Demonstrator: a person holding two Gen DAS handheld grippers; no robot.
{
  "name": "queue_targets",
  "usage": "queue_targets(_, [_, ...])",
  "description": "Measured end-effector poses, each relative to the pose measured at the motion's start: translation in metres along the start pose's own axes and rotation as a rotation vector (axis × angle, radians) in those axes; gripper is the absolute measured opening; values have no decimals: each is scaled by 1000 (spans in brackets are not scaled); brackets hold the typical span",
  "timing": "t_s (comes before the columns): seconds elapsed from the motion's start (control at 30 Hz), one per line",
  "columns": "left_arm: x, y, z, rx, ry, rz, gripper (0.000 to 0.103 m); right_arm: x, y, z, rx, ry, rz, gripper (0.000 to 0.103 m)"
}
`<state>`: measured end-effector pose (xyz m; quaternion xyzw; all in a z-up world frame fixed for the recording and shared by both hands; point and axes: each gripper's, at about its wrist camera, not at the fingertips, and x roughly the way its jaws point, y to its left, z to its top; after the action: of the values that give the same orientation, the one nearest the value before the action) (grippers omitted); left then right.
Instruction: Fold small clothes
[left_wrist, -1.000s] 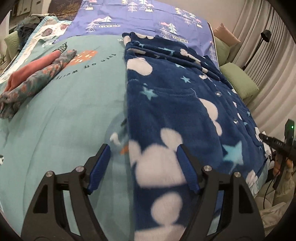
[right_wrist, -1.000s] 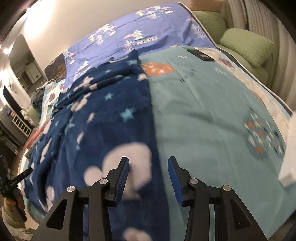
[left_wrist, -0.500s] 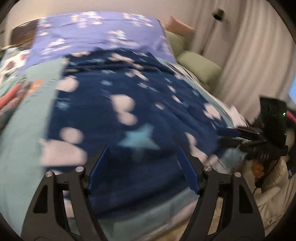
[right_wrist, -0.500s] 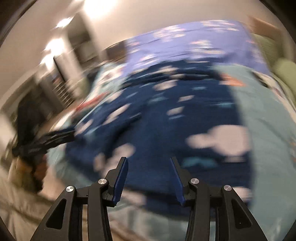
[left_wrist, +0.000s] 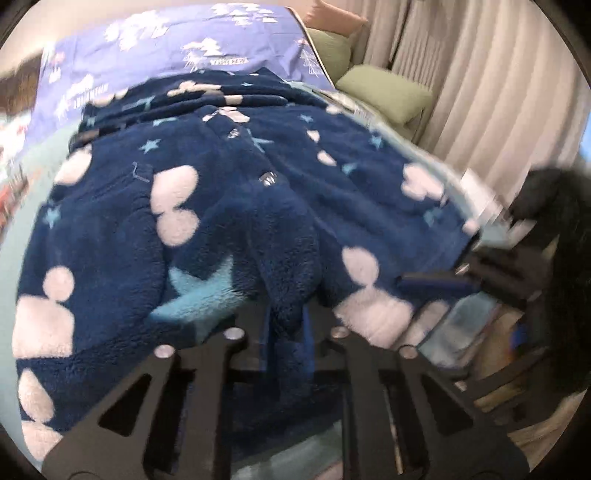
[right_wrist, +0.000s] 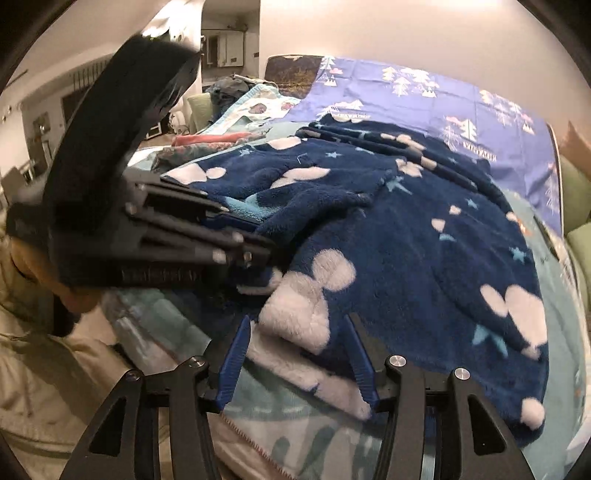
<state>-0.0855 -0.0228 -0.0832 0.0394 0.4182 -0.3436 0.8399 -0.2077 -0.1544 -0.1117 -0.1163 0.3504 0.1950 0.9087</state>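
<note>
A navy fleece garment (left_wrist: 236, 192) with white mouse heads and pale blue stars lies spread on the bed; it also shows in the right wrist view (right_wrist: 406, 236). My left gripper (left_wrist: 286, 332) is shut on a bunched fold of its near hem. My right gripper (right_wrist: 295, 354) is open, its blue fingers either side of a white patch at the hem. The left gripper body (right_wrist: 147, 229) shows in the right wrist view, pinching the fleece just left of the right gripper. The right gripper's finger (left_wrist: 436, 286) shows at the hem in the left wrist view.
The bed carries a teal blanket (right_wrist: 295, 424) and a purple sheet (left_wrist: 184, 44) with tree prints at the head. Green cushions (left_wrist: 384, 92) and curtains (left_wrist: 498, 74) stand at the right. Folded red and patterned clothes (right_wrist: 207, 146) lie at the far left.
Both grippers swung round to the garment's near hem. My left gripper went from wide open to shut on a fold of fleece. My right gripper stayed open and now straddles the hem.
</note>
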Motion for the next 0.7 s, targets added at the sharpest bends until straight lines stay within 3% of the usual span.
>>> queue_targets(0.13, [-18, 14, 6, -87, -30, -127, 13, 8, 8, 3, -66, -26, -60, 56])
queue_targets(0.17, [-22, 15, 7, -94, -36, -144, 13, 13, 9, 4, -77, -19, -76, 51])
queue_targets(0.2, [-25, 14, 8, -94, -42, -154, 13, 17, 8, 5, -70, -8, -83, 25])
queue_targets(0.27, [-31, 12, 11, -88, -51, -174, 13, 20, -5, 8, 10, -7, -48, 17])
queue_targets(0.33, [-36, 10, 14, -87, -55, -200, 13, 8, -18, 13, 90, -47, 30, 15])
queue_targets(0.47, [-55, 5, 25, -80, -95, -272, 13, -16, -16, 21, 86, -107, 102, 15])
queue_targets(0.57, [-55, -1, 27, -51, -97, -285, 13, -8, -7, 19, 48, -75, 100, 15])
queue_targets(0.7, [-22, -9, 13, -44, 23, -262, 13, 21, -1, 6, 58, 19, 119, 22])
